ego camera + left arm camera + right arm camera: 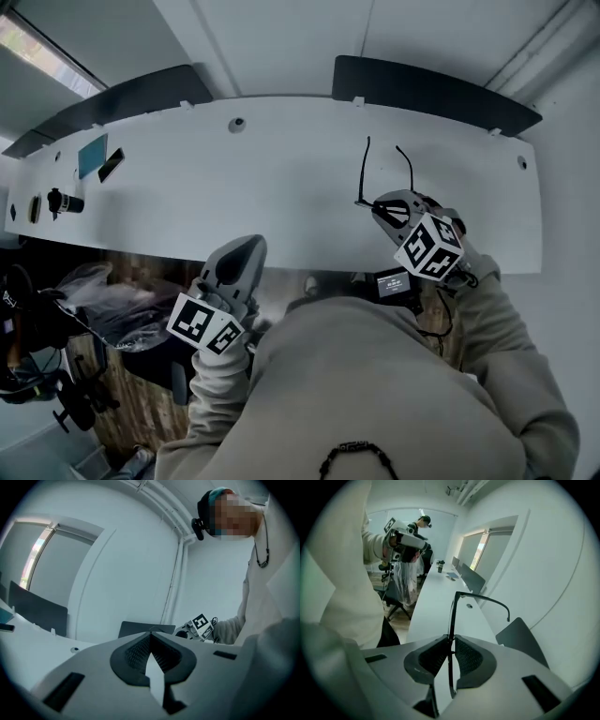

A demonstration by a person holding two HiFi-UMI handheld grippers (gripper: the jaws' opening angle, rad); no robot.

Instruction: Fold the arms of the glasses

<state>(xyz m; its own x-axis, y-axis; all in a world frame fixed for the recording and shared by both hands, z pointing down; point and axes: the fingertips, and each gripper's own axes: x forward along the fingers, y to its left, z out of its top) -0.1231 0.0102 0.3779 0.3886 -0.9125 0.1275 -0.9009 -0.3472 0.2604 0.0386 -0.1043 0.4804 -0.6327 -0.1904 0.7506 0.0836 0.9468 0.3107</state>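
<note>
- The right tongs [378,207] are clenched on the front of the glasses [453,616], holding them over the right part of the worktop [234,197]. We judge this grip leaves both unfolded arms free for folding.
- The left tongs [150,638] are pressed together on nothing, near the worktop's front edge, probably to serve as a pusher.
- In the head view the right tongs hide the lenses. The right gripper view shows the frame edge-on, so we cannot make out the hinges.
</note>
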